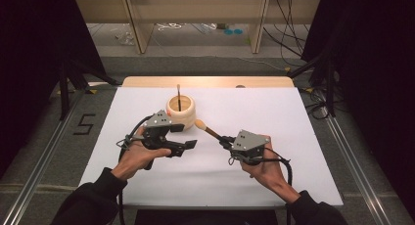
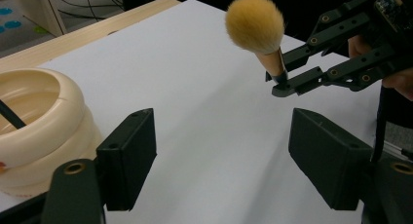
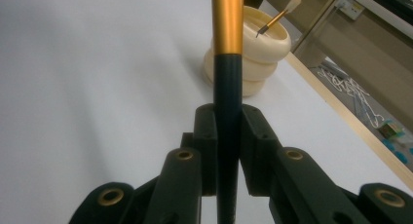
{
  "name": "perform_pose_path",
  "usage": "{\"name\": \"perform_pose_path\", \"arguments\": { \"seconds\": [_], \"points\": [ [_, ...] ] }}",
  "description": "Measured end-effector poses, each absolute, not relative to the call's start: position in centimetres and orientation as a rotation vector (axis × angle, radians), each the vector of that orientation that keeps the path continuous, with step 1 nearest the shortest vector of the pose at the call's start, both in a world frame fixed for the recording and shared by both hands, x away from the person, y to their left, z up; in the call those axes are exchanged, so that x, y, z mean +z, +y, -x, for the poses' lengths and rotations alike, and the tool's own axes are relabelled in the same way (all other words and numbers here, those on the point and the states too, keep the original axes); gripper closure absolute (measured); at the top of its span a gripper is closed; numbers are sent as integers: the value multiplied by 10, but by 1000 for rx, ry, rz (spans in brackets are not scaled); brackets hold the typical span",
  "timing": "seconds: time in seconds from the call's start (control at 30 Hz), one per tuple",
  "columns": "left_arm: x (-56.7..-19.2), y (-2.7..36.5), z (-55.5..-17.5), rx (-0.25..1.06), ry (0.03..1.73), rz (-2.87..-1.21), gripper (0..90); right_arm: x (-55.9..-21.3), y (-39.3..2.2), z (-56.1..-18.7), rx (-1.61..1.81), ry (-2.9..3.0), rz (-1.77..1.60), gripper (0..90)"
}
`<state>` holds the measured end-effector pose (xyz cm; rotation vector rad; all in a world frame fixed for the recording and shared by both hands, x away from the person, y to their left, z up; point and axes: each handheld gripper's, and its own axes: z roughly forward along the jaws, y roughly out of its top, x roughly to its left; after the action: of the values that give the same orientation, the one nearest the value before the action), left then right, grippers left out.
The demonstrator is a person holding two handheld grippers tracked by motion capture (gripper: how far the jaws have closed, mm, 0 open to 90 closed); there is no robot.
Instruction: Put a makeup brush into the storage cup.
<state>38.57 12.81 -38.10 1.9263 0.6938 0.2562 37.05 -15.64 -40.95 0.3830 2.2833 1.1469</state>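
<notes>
Right gripper (image 1: 226, 141) clamps the brush (image 1: 207, 129); left gripper (image 1: 187, 136) gapes empty. Carry bristles toward eleven o'clock, over the holder (image 1: 180, 112).

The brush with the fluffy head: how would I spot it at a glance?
Start at the white table, then find the cream ringed holder near its far edge. Just right of it, the right tool grips a brush in the air. Its round tan puff head differs from the thin brush standing in the holder.
</notes>
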Motion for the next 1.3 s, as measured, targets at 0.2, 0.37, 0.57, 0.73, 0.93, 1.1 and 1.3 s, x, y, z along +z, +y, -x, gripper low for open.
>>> {"name": "perform_pose_path", "arguments": {
  "seconds": [0.2, 0.37, 0.57, 0.73, 0.93, 1.1, 1.3],
  "points": [
    [-388, 121, -385, 254, 689, -1892, 260, -410, -156, -370, 1175, 2273, -387, 790],
    [-395, 116, -383, 236, 697, -1867, 261, -409, -156, -370, 1210, 2269, -407, 790],
    [-402, 115, -380, 238, 702, -1828, 261, -409, -156, -372, 1251, 2264, -427, 790],
    [-406, 117, -379, 245, 715, -1797, 264, -410, -155, -373, 1290, 2273, -449, 790],
    [-409, 117, -379, 247, 752, -1748, 272, -411, -153, -374, 1319, 2270, -459, 790],
    [-409, 114, -379, 248, 763, -1713, 279, -412, -151, -374, 1345, 2275, -474, 790],
    [-410, 107, -379, 241, 761, -1682, 281, -414, -148, -376, 1381, 2272, -494, 790]
  ]
}}
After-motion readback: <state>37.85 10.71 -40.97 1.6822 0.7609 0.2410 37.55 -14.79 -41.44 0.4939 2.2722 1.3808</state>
